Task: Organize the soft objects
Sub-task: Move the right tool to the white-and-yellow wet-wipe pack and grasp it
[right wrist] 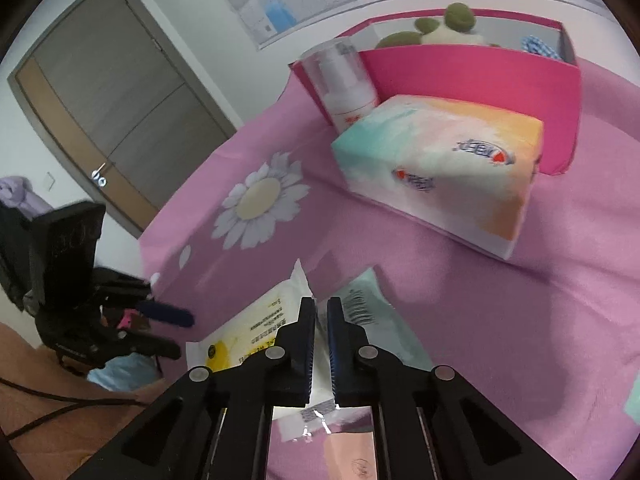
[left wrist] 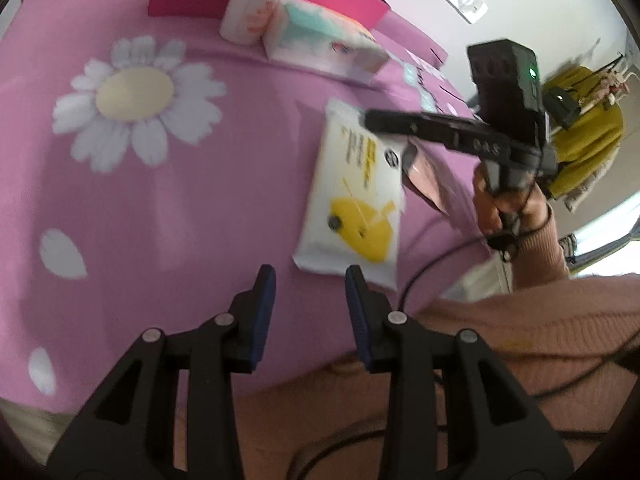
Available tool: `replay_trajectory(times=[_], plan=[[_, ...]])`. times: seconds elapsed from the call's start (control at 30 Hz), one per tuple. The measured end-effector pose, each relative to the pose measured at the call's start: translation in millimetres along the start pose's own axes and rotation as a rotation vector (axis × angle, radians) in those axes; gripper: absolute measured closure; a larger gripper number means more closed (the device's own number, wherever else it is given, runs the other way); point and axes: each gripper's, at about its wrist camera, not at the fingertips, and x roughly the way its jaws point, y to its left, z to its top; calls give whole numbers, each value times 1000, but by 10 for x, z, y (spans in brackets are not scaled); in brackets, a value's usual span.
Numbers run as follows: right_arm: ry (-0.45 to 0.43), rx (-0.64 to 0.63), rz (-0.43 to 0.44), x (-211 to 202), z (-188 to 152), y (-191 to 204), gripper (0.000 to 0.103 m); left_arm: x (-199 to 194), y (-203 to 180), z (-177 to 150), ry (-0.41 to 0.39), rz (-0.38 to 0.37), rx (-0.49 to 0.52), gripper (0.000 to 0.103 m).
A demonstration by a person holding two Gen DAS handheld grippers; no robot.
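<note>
A white wet-wipes pack with a yellow duck print (left wrist: 356, 196) lies on the pink flowered cloth (left wrist: 180, 200). My right gripper (right wrist: 319, 308) is shut on the far edge of this pack (right wrist: 256, 328); it shows in the left wrist view (left wrist: 370, 118) reaching in from the right. My left gripper (left wrist: 310, 280) is open and empty, just short of the pack's near edge. A tissue pack in teal, white and orange (right wrist: 440, 168) lies further back, in front of a pink box (right wrist: 480, 80) holding a green and white plush toy (right wrist: 448, 24).
A white pump bottle (right wrist: 344, 80) stands at the box's left corner. A pale pink flat packet (left wrist: 428, 176) lies under the wipes pack's right side. The person's pink-sleeved arm (left wrist: 536, 240) and cables run along the near edge. A door (right wrist: 120, 120) is off left.
</note>
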Motion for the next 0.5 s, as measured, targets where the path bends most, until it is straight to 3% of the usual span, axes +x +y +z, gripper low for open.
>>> replay_trajectory(times=[0.03, 0.3, 0.5], plan=[[0, 7, 6, -3, -10, -23, 98, 14, -20, -35, 13, 6, 14, 57], [-23, 57, 22, -5, -41, -88, 98, 148, -259, -33, 40, -71, 59, 56], [-17, 105, 63, -50, -69, -159, 91, 282, -263, 155, 36, -61, 45, 74]])
